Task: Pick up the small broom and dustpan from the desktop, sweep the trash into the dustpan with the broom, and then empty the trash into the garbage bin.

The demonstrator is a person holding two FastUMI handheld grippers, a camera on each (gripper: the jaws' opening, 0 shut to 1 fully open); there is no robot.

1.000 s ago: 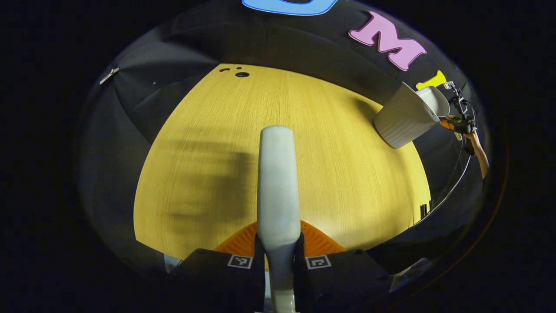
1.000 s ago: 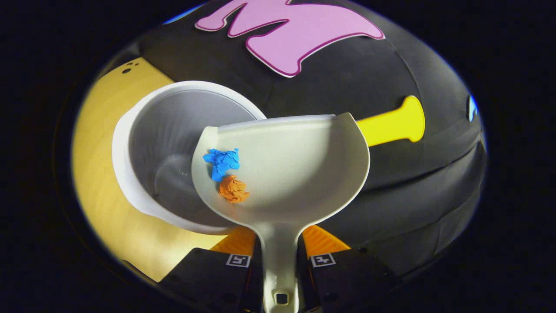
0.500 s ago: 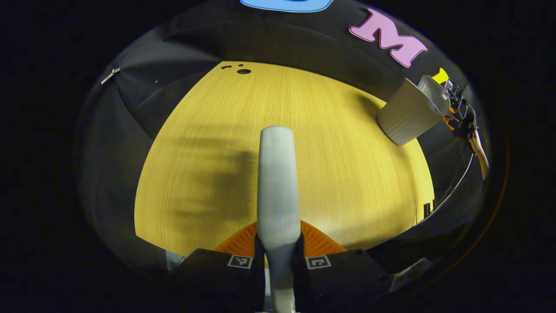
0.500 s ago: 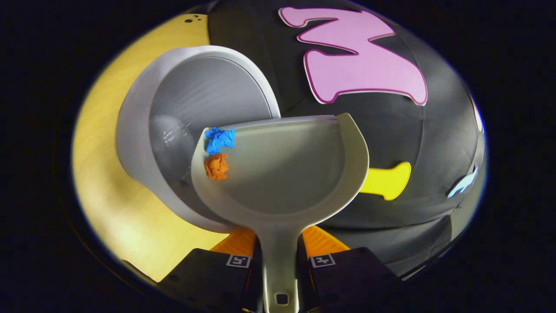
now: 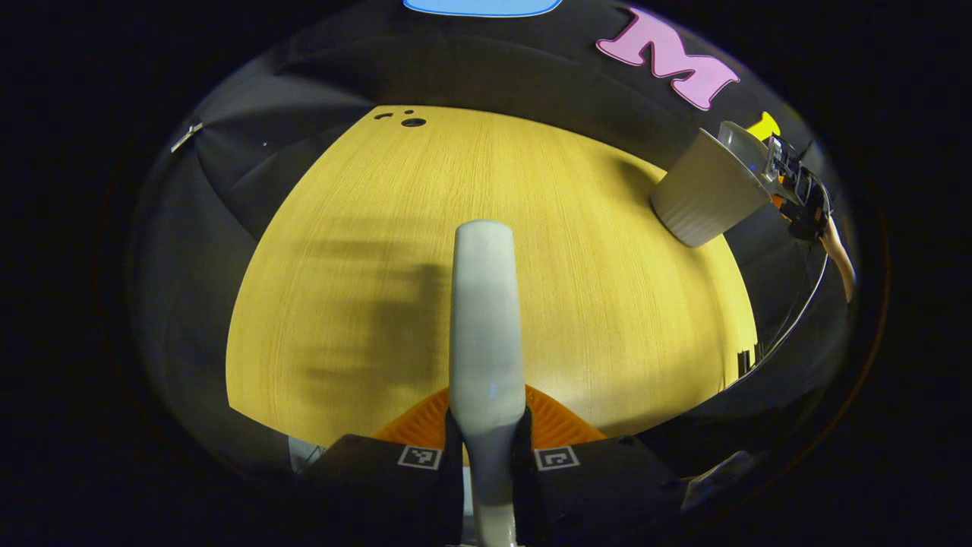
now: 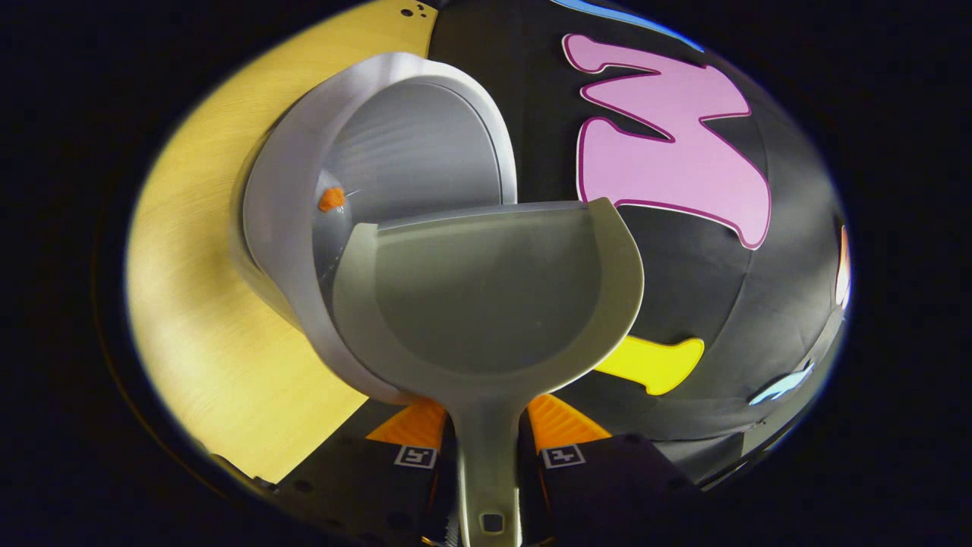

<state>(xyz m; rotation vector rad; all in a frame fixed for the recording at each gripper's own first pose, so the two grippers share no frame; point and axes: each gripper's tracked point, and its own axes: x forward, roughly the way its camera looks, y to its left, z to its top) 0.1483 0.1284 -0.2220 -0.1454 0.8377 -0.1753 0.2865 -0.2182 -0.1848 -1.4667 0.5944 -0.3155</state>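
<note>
My right gripper [image 6: 487, 448] is shut on the handle of the pale dustpan [image 6: 486, 304], which is tilted over the rim of the white garbage bin [image 6: 288, 197]. The pan's scoop is bare. An orange scrap [image 6: 331, 199] shows inside the bin by its wall. My left gripper [image 5: 486, 450] is shut on the pale broom handle [image 5: 484, 319], held above the wooden desktop [image 5: 577, 289]. In the left gripper view the bin [image 5: 702, 199] stands at the desk's far right, with the right gripper [image 5: 797, 201] and a hand [image 5: 835, 254] beside it.
The black cloth wall rises behind the bin and around the desk. Small dark holes [image 5: 412, 121] mark the desktop's far edge. A cable [image 5: 797, 311] hangs below the right gripper.
The dustpan tipped further over the bin; the blue and orange scraps slid off its left edge into the bin. The broom stayed almost still.
</note>
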